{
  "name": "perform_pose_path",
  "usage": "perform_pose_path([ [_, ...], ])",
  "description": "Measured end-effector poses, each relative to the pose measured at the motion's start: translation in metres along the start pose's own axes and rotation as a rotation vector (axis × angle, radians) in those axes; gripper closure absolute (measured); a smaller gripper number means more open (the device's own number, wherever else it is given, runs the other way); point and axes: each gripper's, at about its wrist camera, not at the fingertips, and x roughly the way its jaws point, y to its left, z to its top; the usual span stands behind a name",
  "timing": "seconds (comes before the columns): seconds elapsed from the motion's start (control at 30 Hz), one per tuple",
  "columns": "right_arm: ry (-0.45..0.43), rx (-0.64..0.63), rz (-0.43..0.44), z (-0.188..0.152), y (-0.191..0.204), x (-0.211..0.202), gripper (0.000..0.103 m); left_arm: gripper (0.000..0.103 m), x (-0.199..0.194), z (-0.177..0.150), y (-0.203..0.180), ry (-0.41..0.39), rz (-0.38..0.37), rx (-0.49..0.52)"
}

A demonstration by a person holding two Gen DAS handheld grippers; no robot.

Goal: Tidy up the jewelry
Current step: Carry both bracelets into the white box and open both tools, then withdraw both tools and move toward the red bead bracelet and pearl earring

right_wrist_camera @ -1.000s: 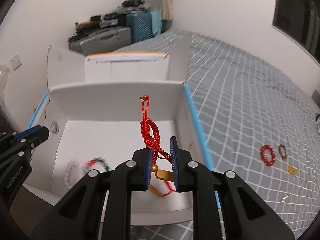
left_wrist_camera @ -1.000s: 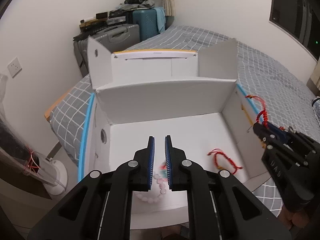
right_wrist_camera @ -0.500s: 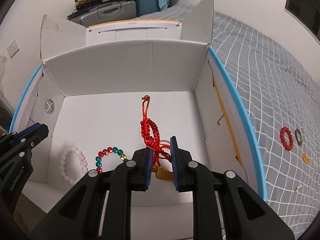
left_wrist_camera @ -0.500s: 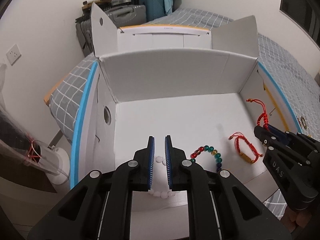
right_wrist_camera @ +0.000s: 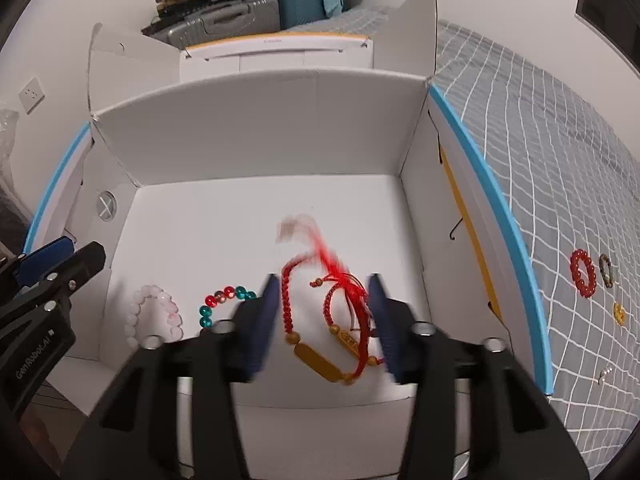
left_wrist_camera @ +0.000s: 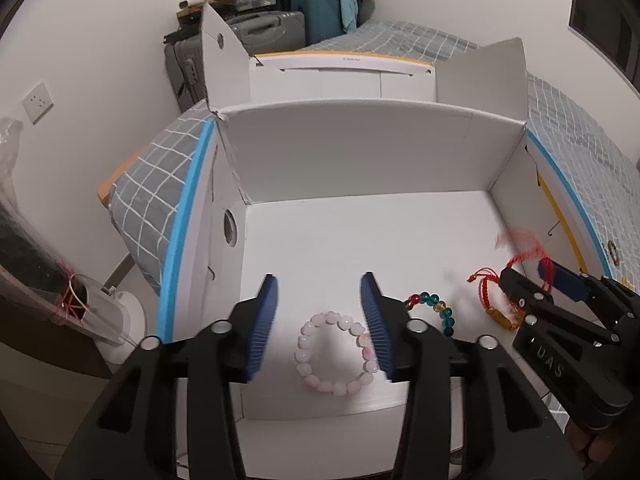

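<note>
The red cord bracelet (right_wrist_camera: 320, 280) is dropping between the spread fingers of the right gripper (right_wrist_camera: 322, 312), its upper cord blurred, its gold bar (right_wrist_camera: 316, 360) already low near the floor of the white box (right_wrist_camera: 256, 128). Nothing is clamped; the jaws stand wide apart. The step in hand looks like release into the box. The bracelet's long axis runs roughly from the gripper toward the far wall, cord tail pointing away, bar nearest the camera. A second red bracelet (right_wrist_camera: 352, 332) lies just beside it. The left gripper (left_wrist_camera: 322, 320) is equally wide and empty above the pink bead bracelet (left_wrist_camera: 336, 354), with the multicoloured bead bracelet (left_wrist_camera: 434, 308) to its right. Next, probably, the right gripper should fetch the red bead ring (right_wrist_camera: 583, 273) lying on the bedspread (right_wrist_camera: 540, 140).
</note>
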Motion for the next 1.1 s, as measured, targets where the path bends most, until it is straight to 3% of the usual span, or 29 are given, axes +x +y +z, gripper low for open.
perform_pose_path([
  [0.03,-0.013,-0.001,0.005,0.0,0.001,-0.003,0.041,0.053,-0.003,0.0,0.001,-0.008,0.002,-0.005],
  [0.1,-0.032,0.003,0.014,0.002,0.001,-0.01,0.036,0.044,-0.008,0.001,0.004,-0.024,0.006,-0.011],
  [0.23,-0.062,-0.004,0.028,0.003,0.003,-0.022,0.027,0.037,-0.02,0.004,0.006,-0.053,0.018,-0.009],
  [0.53,-0.136,0.025,0.005,0.001,-0.02,-0.058,0.015,0.023,-0.048,0.007,-0.008,-0.107,-0.009,0.009],
  [0.8,-0.194,0.064,-0.061,-0.002,-0.068,-0.094,0.008,0.013,-0.076,0.012,-0.058,-0.173,-0.062,0.075],
  [1.1,-0.205,0.137,-0.172,-0.019,-0.153,-0.116,0.008,0.008,-0.09,0.012,-0.136,-0.204,-0.156,0.162],
])
